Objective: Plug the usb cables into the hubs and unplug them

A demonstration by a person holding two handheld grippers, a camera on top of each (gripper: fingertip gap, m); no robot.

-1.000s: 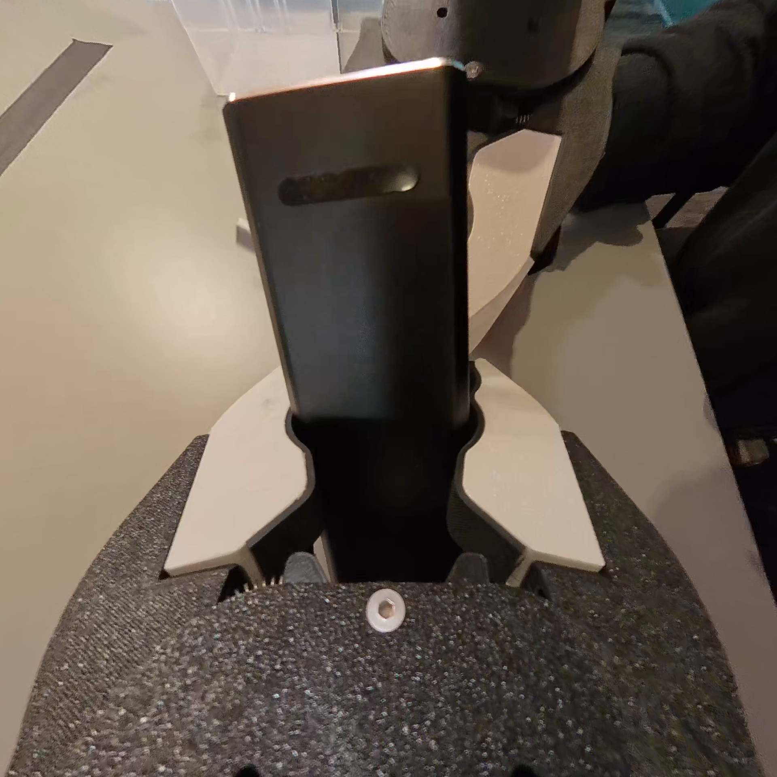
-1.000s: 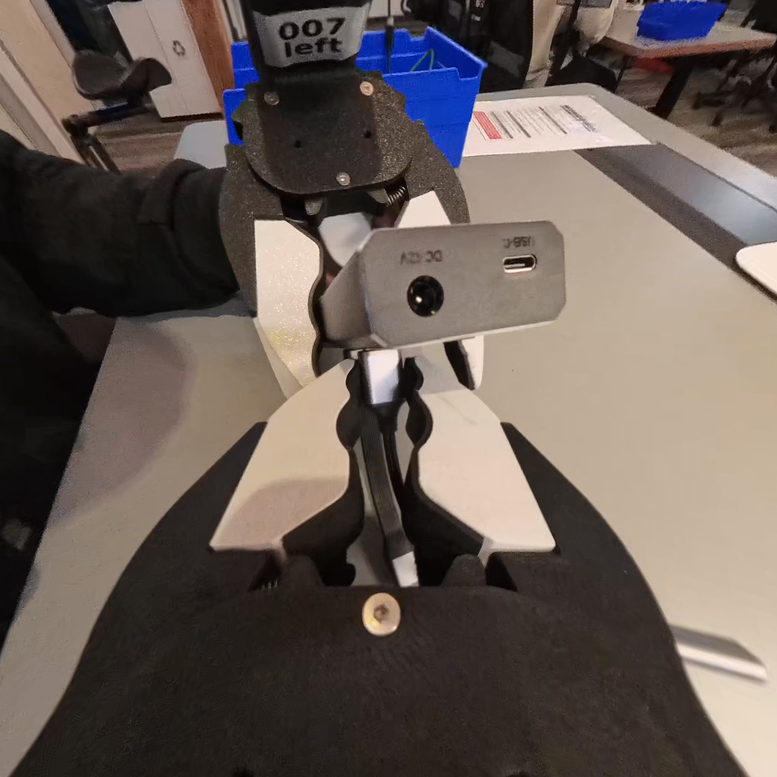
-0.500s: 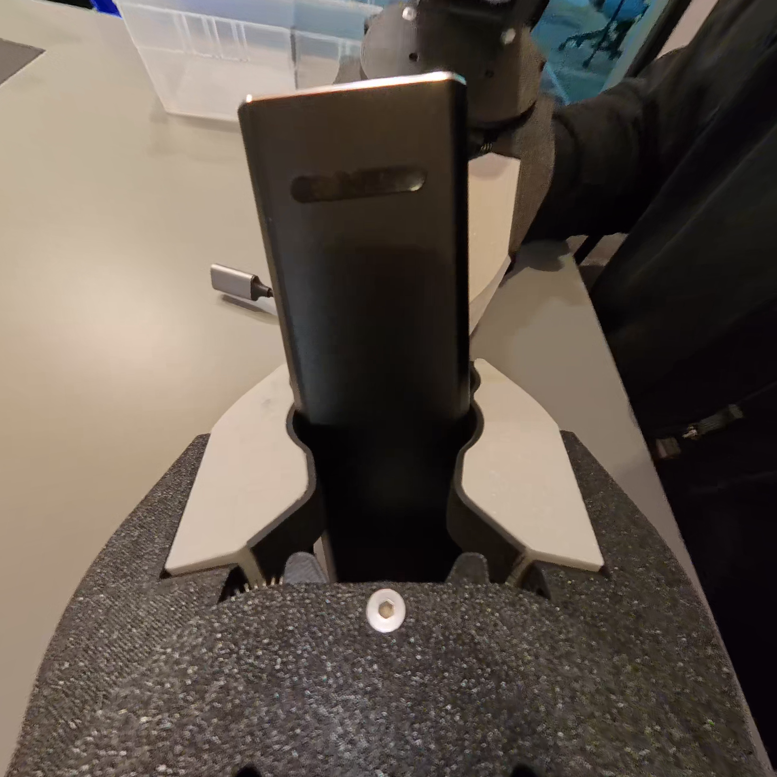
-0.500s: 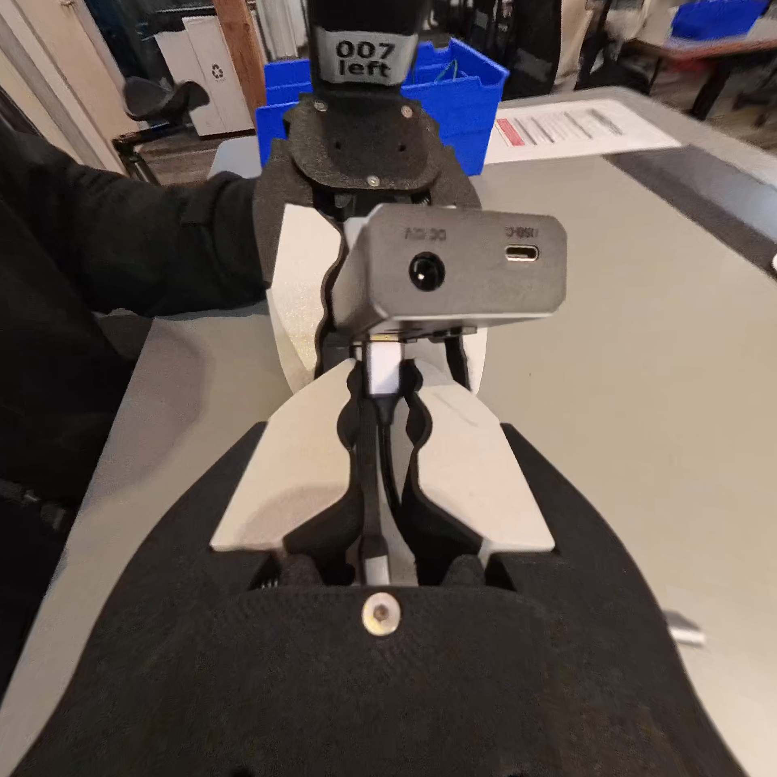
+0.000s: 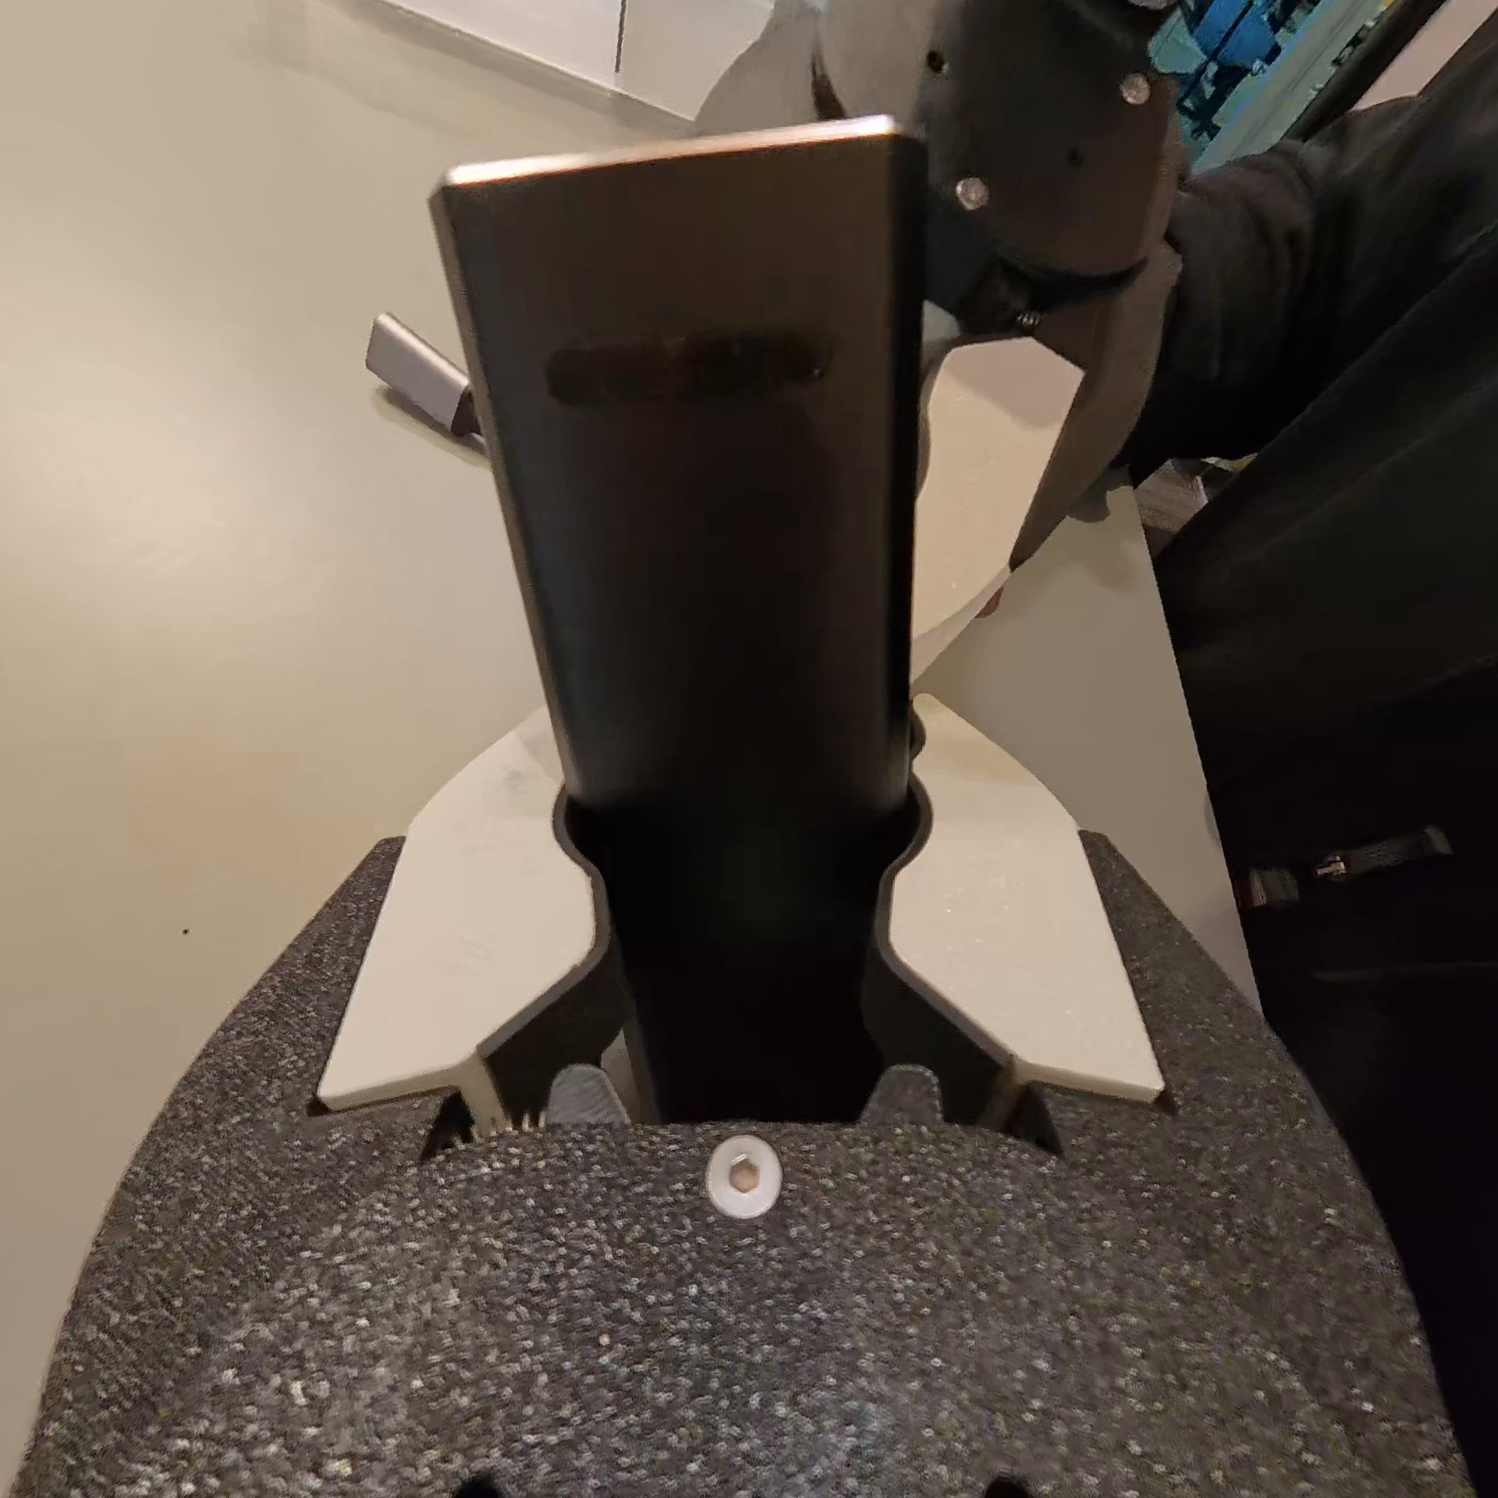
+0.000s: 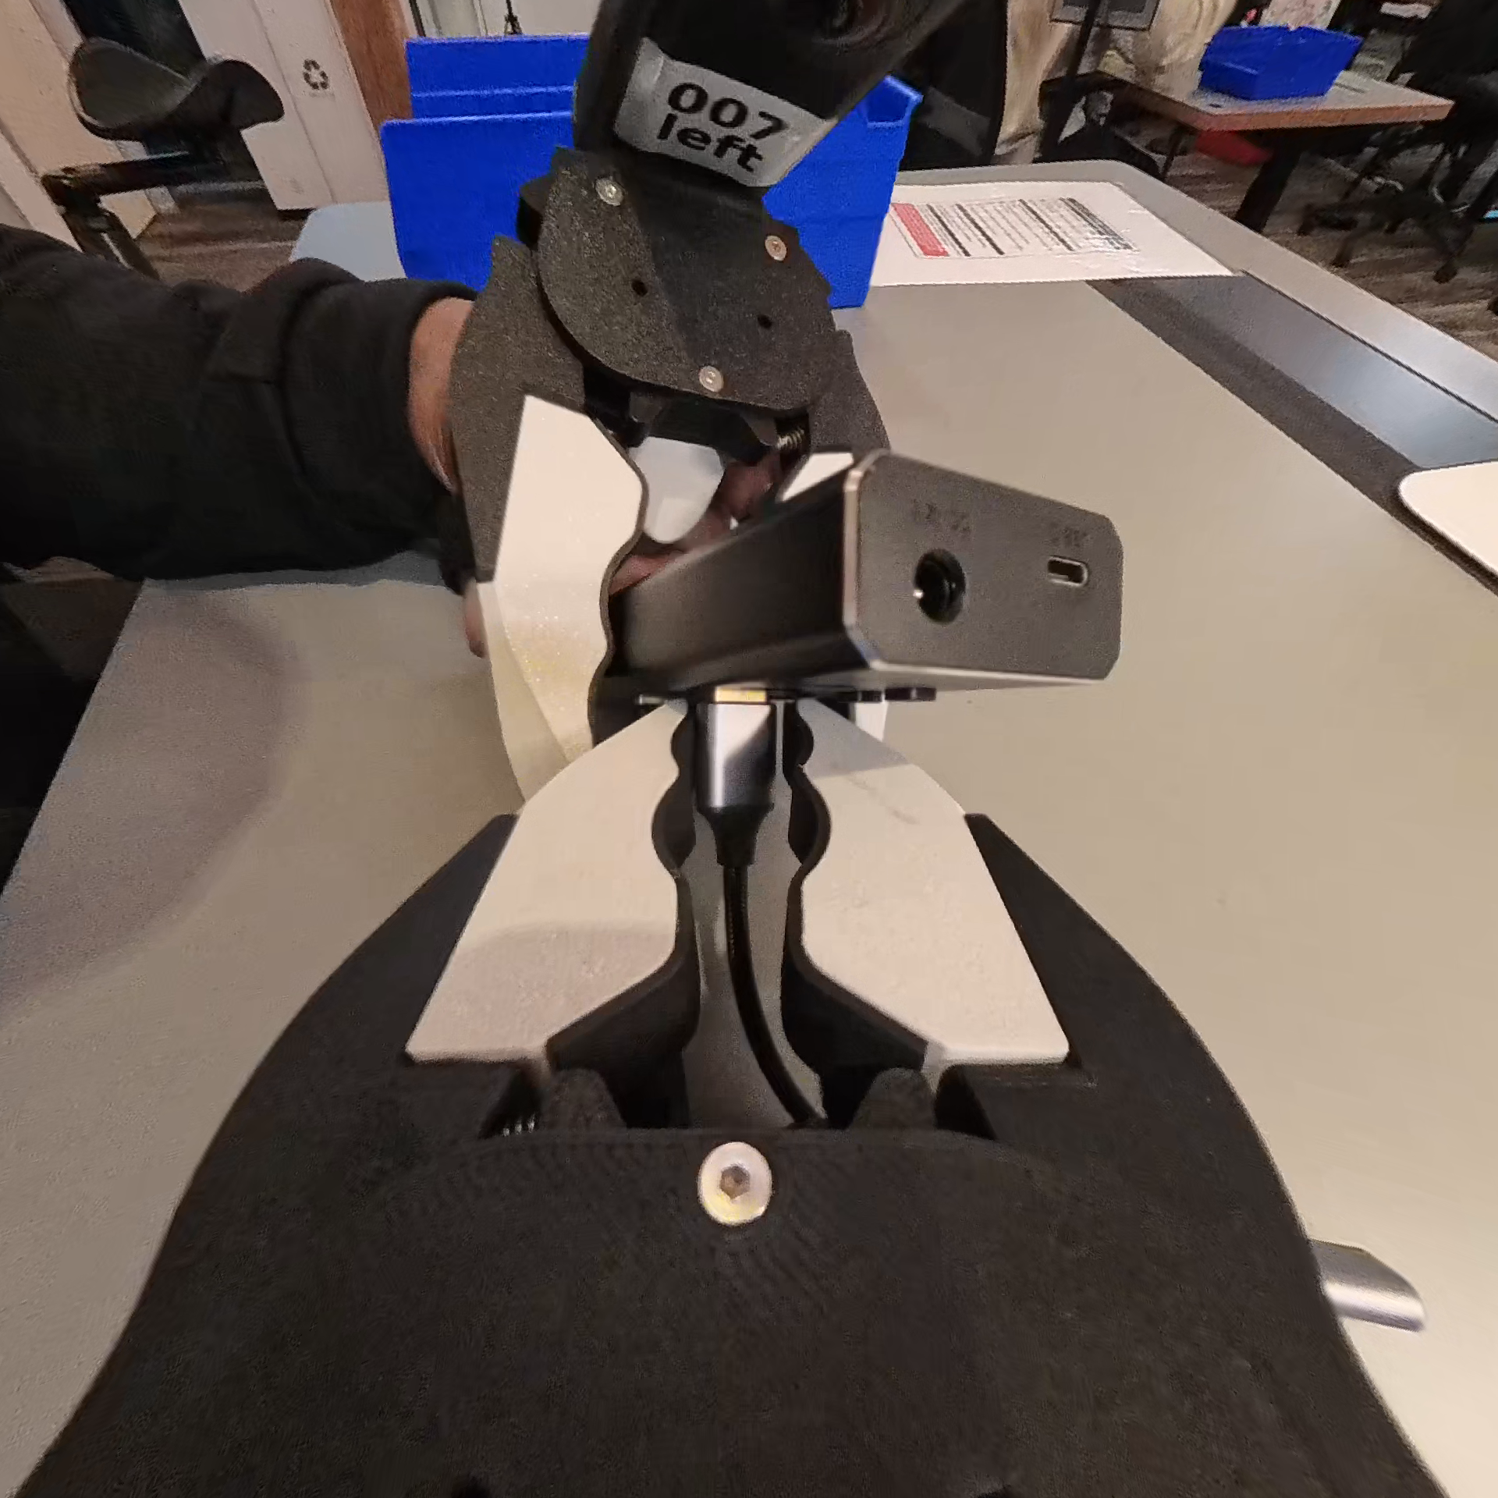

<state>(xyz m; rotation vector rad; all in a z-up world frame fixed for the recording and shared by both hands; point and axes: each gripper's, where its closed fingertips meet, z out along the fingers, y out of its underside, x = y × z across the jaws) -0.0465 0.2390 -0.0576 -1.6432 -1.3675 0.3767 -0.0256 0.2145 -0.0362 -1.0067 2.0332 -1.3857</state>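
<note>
A dark grey metal USB hub is clamped lengthwise in my left gripper, which is shut on it. In the right wrist view the hub is held above the table, its end face with a round socket and a small port turned towards me. My right gripper is shut on a grey USB plug with a black cable. The plug's metal tip meets the hub's underside; how deep it sits is hidden. The right gripper's black body shows beyond the hub in the left wrist view.
A second grey USB plug lies on the grey table, and also shows in the right wrist view. Blue bins and a printed sheet are at the far end. A clear box stands beyond. Dark sleeves flank both views. My left and right fingertips are right by each other.
The hub has swung so its end face sits farther right in the right wrist view. The left wrist view has tipped down towards the table. The plug stays at the hub's underside.
</note>
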